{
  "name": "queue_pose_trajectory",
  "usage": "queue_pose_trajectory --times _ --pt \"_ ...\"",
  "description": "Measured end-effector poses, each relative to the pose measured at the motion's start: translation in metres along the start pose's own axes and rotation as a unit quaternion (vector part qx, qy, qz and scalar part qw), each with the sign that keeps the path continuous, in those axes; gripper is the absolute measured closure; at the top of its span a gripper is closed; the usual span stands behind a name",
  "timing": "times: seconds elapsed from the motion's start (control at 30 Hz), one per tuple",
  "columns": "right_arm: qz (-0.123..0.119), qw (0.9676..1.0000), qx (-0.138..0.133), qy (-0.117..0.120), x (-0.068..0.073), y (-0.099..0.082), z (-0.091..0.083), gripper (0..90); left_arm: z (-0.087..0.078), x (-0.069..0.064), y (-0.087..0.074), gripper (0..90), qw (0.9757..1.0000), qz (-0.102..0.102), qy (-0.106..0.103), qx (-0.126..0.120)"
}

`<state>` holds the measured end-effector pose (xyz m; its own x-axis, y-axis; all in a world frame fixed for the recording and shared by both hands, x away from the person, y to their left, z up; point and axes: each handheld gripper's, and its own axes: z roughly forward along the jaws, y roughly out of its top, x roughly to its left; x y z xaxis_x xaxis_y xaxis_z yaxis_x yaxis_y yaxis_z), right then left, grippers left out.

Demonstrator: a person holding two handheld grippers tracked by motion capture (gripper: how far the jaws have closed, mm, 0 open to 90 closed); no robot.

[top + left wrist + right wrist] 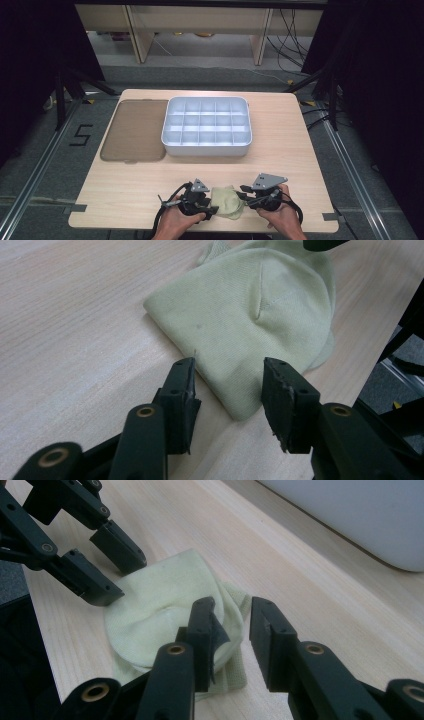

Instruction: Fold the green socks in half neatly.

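— Where do your jaws stand?

— My left gripper (227, 377) is half open, straddling the near corner of the pale green sock (250, 315), pads not pressing. My right gripper (232, 617) gapes a little at its folded edge, holding nothing.

— How will it handle?

— I judge it soft, light and limp; pinch an edge through both layers. It lies bunched at the bottom centre of the table (125, 195) in the high view, below the white divided tray (172, 142).

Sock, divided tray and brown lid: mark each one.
sock (250, 315), left gripper view, on its knit middle.
divided tray (206, 148), high view, on its near wall.
brown lid (136, 129), high view, on its flat middle.
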<state>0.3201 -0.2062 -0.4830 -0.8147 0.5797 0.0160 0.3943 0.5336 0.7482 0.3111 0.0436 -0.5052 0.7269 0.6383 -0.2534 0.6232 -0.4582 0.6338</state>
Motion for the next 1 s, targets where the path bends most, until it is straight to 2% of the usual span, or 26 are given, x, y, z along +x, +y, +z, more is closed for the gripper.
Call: queue_pose_trajectory --times 0.03,0.07,0.17,0.27,0.3,0.33,0.43,0.5,0.6,0.63,0.67,0.7,0.77,0.83,0.87,0.97,1.0 --pt "0.000 1.0000 0.000 0.000 0.000 0.000 0.000 71.4 0.002 -0.001 0.000 60.0 1.0000 -0.005 0.000 -0.008" --pt "0.005 1.0000 0.002 -0.004 0.001 0.000 -0.001 71.3 0.001 -0.001 0.001 61.7 1.0000 -0.002 -0.002 0.000" --pt "-0.001 1.0000 -0.002 -0.006 0.001 0.000 -0.001 71.4 0.002 -0.001 0.001 66.6 1.0000 0.003 0.004 -0.005" --pt "0.004 1.0000 -0.002 0.002 0.002 0.001 -0.001 71.4 0.001 0.001 0.000 72.5 0.9999 0.009 -0.002 -0.011" --pt "0.001 1.0000 -0.003 0.007 0.001 0.001 -0.001 71.5 0.001 0.000 0.000 72.5 0.9998 -0.001 -0.001 -0.021" --pt "-0.002 0.9999 -0.006 0.011 0.001 0.001 -0.001 71.6 -0.001 0.002 0.001 77.5 0.9997 0.012 0.002 -0.022" --pt "0.003 0.9998 -0.006 0.017 0.002 0.001 -0.002 72.1 -0.003 0.002 0.003 80.4 0.9995 0.015 0.004 -0.027" --pt "-0.002 0.9999 -0.013 0.010 0.002 0.001 -0.002 73.1 -0.003 0.003 0.004 83.2 0.9992 0.026 0.010 -0.028" --pt "0.005 0.9993 -0.016 0.035 0.007 0.003 -0.001 74.9 -0.001 0.002 0.003 87.1 0.9989 0.038 0.014 -0.025" --pt "-0.004 0.9993 -0.019 0.033 0.008 0.003 0.000 75.0 0.000 0.002 0.003 87.3 0.9992 0.027 0.012 -0.025" --pt "-0.004 0.9993 -0.019 0.033 0.008 0.003 0.000 75.0 0.000 0.002 0.003 87.5 0.9992 0.027 0.012 -0.025" --pt "-0.003 0.9993 -0.015 0.035 0.011 0.004 0.001 75.0 -0.001 0.003 0.003 87.6 0.9988 0.041 0.018 -0.020" --pt "-0.005 0.9992 -0.014 0.037 0.011 0.004 0.002 75.0 -0.001 0.002 0.003 86.7 0.9993 0.029 0.015 -0.021" --pt "-0.008 0.9991 -0.015 0.039 0.010 0.004 0.002 75.0 -0.003 0.003 0.003 75.8 0.9993 0.022 0.019 -0.024" --pt "-0.001 0.9992 -0.011 0.038 0.010 0.004 0.001 75.0 -0.003 0.004 0.003 72.1 0.9993 0.020 0.022 -0.021" --pt "-0.005 0.9993 -0.013 0.035 0.009 0.003 0.000 75.0 -0.003 0.004 0.003 67.1 0.9993 0.022 0.026 -0.018" --pt "-0.006 0.9993 -0.013 0.035 0.008 0.003 0.000 75.0 -0.002 0.003 0.003 66.3 0.9994 0.015 0.024 -0.022"
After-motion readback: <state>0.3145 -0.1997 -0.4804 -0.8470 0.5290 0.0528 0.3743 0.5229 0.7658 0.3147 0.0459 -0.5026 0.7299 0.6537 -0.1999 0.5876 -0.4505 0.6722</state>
